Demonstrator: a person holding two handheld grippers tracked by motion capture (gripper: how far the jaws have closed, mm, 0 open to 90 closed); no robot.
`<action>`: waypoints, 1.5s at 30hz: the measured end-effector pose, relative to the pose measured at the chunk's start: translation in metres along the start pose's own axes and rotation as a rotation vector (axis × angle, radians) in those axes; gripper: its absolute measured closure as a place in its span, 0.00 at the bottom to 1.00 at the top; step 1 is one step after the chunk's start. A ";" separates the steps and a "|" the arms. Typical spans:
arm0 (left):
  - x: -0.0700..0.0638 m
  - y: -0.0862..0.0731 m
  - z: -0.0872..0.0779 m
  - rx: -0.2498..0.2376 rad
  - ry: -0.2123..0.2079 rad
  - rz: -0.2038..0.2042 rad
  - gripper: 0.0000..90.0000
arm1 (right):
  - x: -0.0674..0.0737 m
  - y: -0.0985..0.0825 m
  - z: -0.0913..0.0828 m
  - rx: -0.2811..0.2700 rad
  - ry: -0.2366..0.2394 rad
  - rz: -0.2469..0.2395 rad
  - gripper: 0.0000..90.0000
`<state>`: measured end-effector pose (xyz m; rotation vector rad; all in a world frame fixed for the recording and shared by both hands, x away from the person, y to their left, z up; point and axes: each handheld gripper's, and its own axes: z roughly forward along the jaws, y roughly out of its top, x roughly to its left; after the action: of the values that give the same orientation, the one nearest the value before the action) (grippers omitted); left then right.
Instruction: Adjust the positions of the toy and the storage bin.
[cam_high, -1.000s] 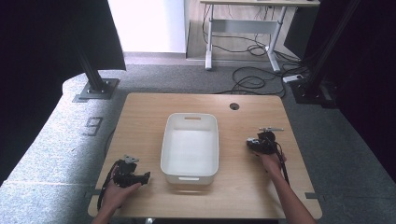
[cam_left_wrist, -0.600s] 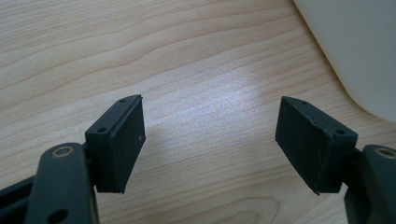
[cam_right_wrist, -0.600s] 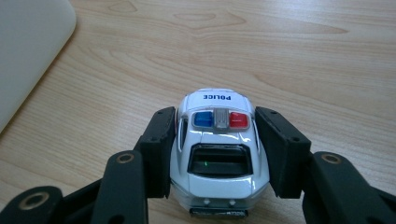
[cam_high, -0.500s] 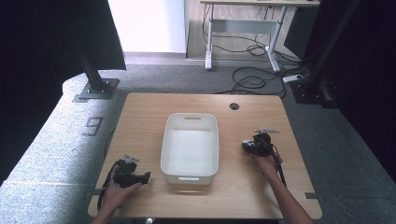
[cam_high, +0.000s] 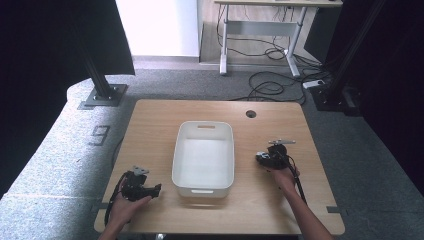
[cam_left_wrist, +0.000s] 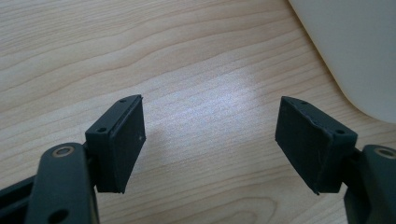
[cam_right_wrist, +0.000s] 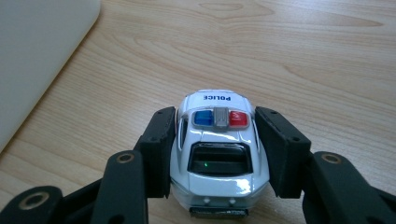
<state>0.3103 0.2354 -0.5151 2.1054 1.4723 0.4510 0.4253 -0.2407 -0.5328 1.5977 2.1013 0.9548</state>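
The right gripper (cam_right_wrist: 215, 149) has its fingers (cam_right_wrist: 159, 149) closed on a toy police car (cam_right_wrist: 217, 154), one pad against each flank. The car's long axis runs straight away from the gripper, tail toward the camera and hood pointing out over the desk (cam_right_wrist: 303, 56). It looks to sit at or just above the wood; which of the two cannot be told.

In the high view the right gripper (cam_high: 267, 159) sits just right of the white bin (cam_high: 203, 130), which stands in the middle of the desk and looks empty. In the right gripper view the bin's wall (cam_right_wrist: 42, 60) lies to the left of the car and a little ahead, near but not touching. So the bin lies sideways from the held car, across its long axis, and the likely next move is a lift and a carry leftward over the rim.

The left gripper (cam_high: 141, 187) rests at the near left corner of the desk, beside the bin's other side. Its fingers (cam_left_wrist: 122, 140) stand wide apart with only bare wood between them, and the bin's corner (cam_left_wrist: 355, 51) shows at upper right. The right hand holds the car, so the move is that hand's to make.
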 end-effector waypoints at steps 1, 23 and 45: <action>0.000 0.000 0.000 0.000 0.000 0.001 0.28 | 0.001 0.000 0.000 0.001 0.001 -0.001 0.56; -0.002 0.000 -0.003 -0.006 0.007 0.007 0.28 | 0.014 -0.008 -0.003 0.013 0.014 -0.026 0.56; -0.003 0.001 -0.003 -0.006 0.007 0.012 0.28 | 0.025 -0.012 -0.006 0.036 0.046 -0.012 0.56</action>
<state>0.3082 0.2330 -0.5124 2.1110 1.4615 0.4664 0.4052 -0.2205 -0.5332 1.5934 2.1681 0.9641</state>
